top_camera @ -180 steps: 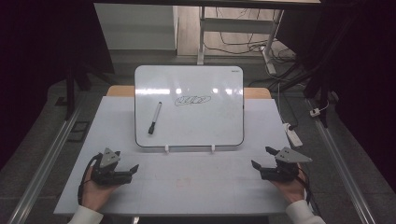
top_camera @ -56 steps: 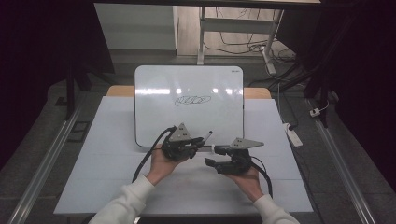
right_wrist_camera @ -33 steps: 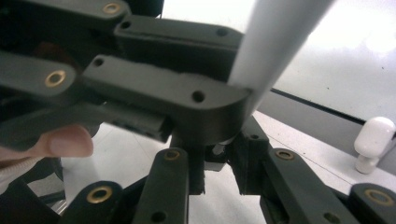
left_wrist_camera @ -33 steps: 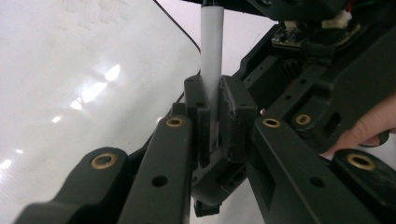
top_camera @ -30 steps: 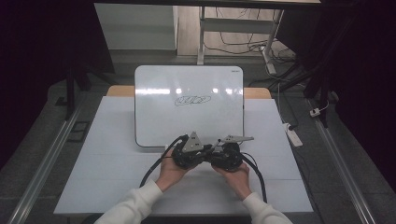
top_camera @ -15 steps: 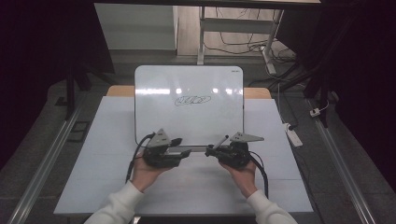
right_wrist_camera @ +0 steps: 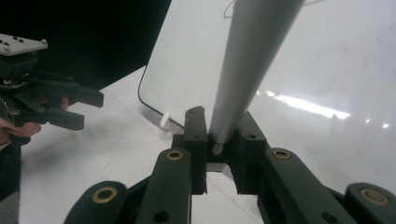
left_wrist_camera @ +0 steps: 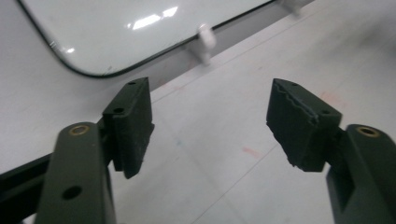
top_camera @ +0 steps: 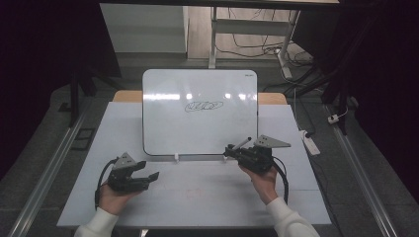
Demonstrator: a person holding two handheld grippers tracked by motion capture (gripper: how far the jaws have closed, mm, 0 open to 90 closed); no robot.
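Note:
A white whiteboard (top_camera: 197,113) with a black scribble (top_camera: 203,105) lies on the pale table (top_camera: 197,197). My right gripper (top_camera: 231,150) sits at the board's lower right corner, shut on a grey marker (top_camera: 241,143) that points up and away over the board. In the right gripper view the marker (right_wrist_camera: 252,60) rises from between the closed jaws of this gripper (right_wrist_camera: 220,135), in front of the whiteboard (right_wrist_camera: 327,70). My left gripper (top_camera: 150,177) rests at the table's left front, open and holding nothing. Its own view has this gripper (left_wrist_camera: 210,126) spread wide over bare table, near the board's corner (left_wrist_camera: 116,28).
Two small white clips (top_camera: 176,157) stand at the board's near edge. A white power strip (top_camera: 311,143) lies on the floor to the right. Metal rails run along both sides of the table. The left gripper (right_wrist_camera: 88,109) is seen far left in the right gripper view.
The two grippers, together at the middle a second ago, have parted. The left one let go of the marker and moved left; the right one keeps the marker and moved right.

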